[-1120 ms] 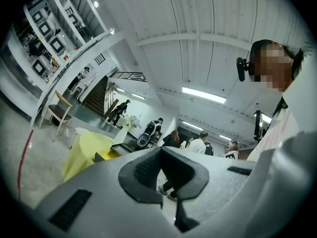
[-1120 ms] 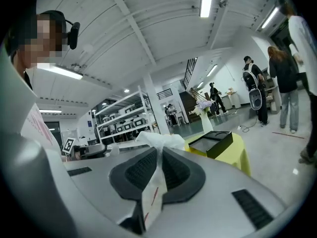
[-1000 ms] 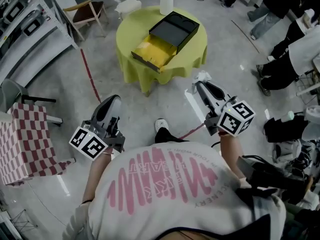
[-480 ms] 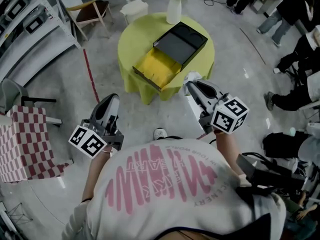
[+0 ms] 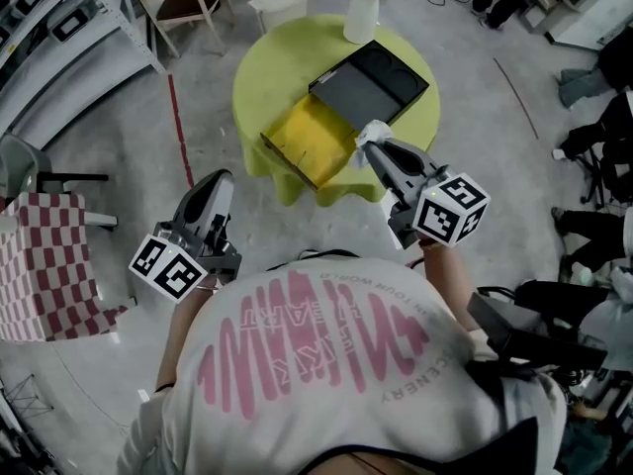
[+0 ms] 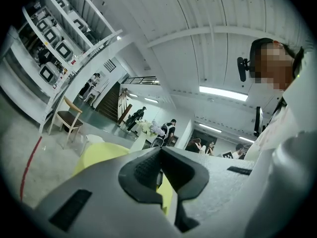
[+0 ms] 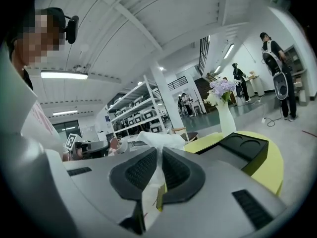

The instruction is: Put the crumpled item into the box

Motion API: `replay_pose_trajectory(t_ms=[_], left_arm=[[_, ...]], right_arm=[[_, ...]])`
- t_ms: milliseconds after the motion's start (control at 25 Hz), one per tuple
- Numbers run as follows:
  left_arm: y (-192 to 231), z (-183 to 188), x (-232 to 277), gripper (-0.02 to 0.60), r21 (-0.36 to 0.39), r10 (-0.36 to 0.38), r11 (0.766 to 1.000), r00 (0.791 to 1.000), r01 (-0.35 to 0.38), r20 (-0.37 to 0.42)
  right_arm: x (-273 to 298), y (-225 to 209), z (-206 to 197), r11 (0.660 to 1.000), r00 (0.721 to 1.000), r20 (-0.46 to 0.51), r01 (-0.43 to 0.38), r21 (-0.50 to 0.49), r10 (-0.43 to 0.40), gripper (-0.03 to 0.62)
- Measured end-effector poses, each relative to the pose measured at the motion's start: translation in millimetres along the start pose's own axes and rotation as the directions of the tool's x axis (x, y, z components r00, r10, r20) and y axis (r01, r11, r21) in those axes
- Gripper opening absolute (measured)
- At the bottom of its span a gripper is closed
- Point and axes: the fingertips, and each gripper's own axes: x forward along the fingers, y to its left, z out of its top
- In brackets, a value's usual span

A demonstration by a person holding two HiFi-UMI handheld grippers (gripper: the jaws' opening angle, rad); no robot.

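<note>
From the head view, the right gripper (image 5: 372,148) held the white crumpled item (image 5: 373,132) just beside the near edge of the open box (image 5: 368,79) on the table (image 5: 261,77). The left gripper (image 5: 220,179) hung well short of the box. In the left gripper view, its jaws were pressed together and empty. In the right gripper view, the jaws were clamped on the crumpled item, with the box ahead to the right.

Left gripper (image 5: 219,180) held close in, fingers (image 6: 143,170) pressed together; right gripper (image 5: 374,148) stretched forward, fingers pinching the crumpled item (image 5: 373,132)
</note>
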Motion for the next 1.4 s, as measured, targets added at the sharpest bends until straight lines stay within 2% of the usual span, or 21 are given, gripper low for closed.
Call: replay_pose_trajectory(t_ms=[320,560,760,960,1080,1200,1400], left_arm=[[20,-7,22,0.008,-0.013,0.046,0.999,0.999,-0.046,-0.008],[46,-16,29,0.008,-0.054,0.095,0.994,0.995,-0.095,-0.004],[57,-24,41,0.008,-0.075,0.09,0.993,0.996,-0.091,-0.026],[71,-25,52,0.008,-0.083,0.09,0.992,0.995,-0.093,-0.037],[81,-19,58,0.008,-0.09,0.097,0.991,0.995,-0.098,-0.016],[90,-12,59,0.008,-0.096,0.107,0.99,0.994,-0.106,0.007],[105,-12,51,0.008,-0.094,0.134,0.986,0.991,-0.134,-0.01]], right_arm=[[33,-33,-8,0.999,0.998,-0.062,-0.031,0.012,0.032,0.031],[73,-43,-33,1.0,0.982,-0.185,-0.024,-0.003,0.023,0.031],[102,-53,-54,0.999,0.962,-0.273,-0.012,-0.035,0.002,0.031],[129,-60,-72,0.995,0.936,-0.351,-0.017,-0.098,-0.018,0.031],[141,-68,-83,0.993,0.917,-0.397,-0.015,-0.116,-0.033,0.031],[149,-75,-96,0.993,0.888,-0.458,-0.016,-0.114,-0.038,0.031],[161,-79,-122,0.991,0.823,-0.566,-0.023,-0.133,-0.057,0.031]])
